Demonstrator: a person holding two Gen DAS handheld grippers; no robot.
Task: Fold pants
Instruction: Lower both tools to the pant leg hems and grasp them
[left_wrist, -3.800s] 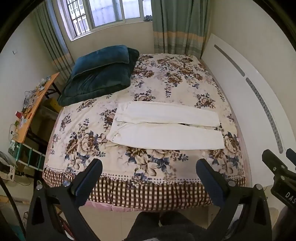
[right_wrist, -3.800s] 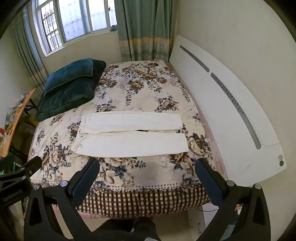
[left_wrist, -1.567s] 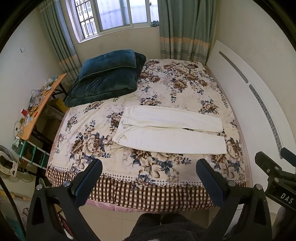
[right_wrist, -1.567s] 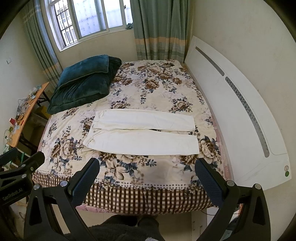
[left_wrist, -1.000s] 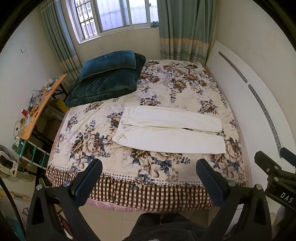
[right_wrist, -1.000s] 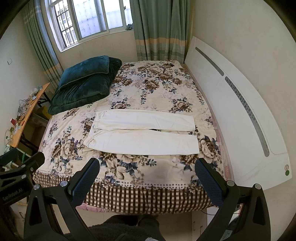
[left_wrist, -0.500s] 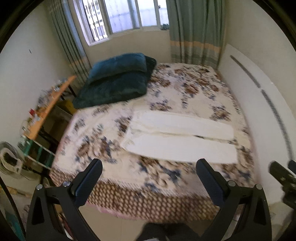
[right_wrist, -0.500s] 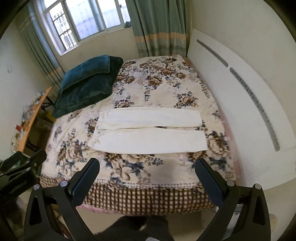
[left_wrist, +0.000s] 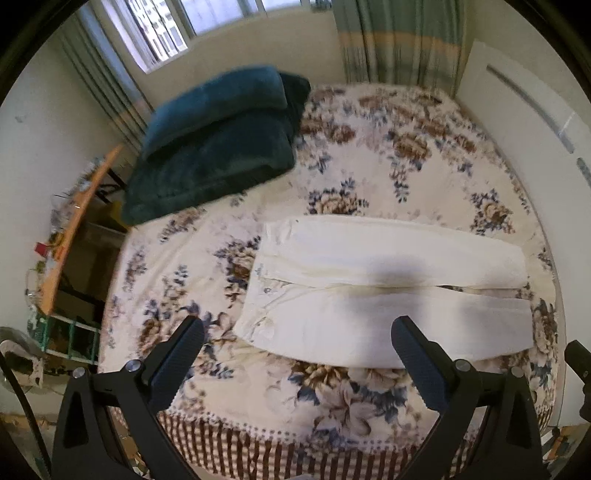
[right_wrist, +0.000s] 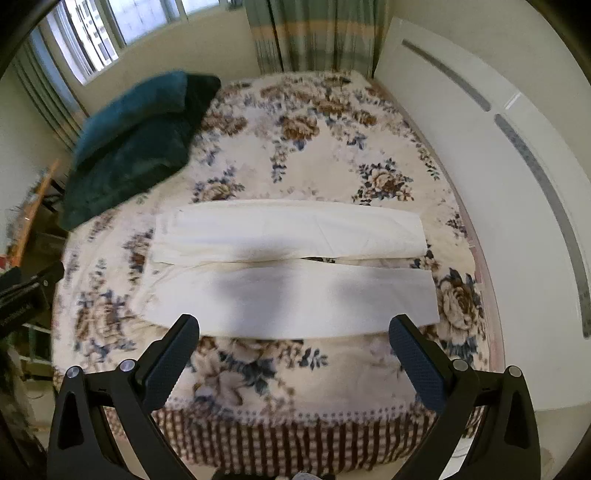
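Observation:
Cream white pants (left_wrist: 388, 280) lie flat across the floral bed, waist to the left, both legs side by side pointing right. They also show in the right wrist view (right_wrist: 291, 266). My left gripper (left_wrist: 295, 332) is open and empty, above the bed's near edge, near the waist end. My right gripper (right_wrist: 293, 328) is open and empty, just short of the near leg's edge.
Dark teal pillows (left_wrist: 218, 140) are stacked at the back left of the bed. A white headboard panel (right_wrist: 480, 177) runs along the right side. A cluttered orange desk (left_wrist: 70, 229) stands to the left. Window and curtains (left_wrist: 399, 37) are behind.
Both grippers have moved forward and down toward the bed; the pants now appear much larger and closer. The pants have not moved. Both grippers stay open.

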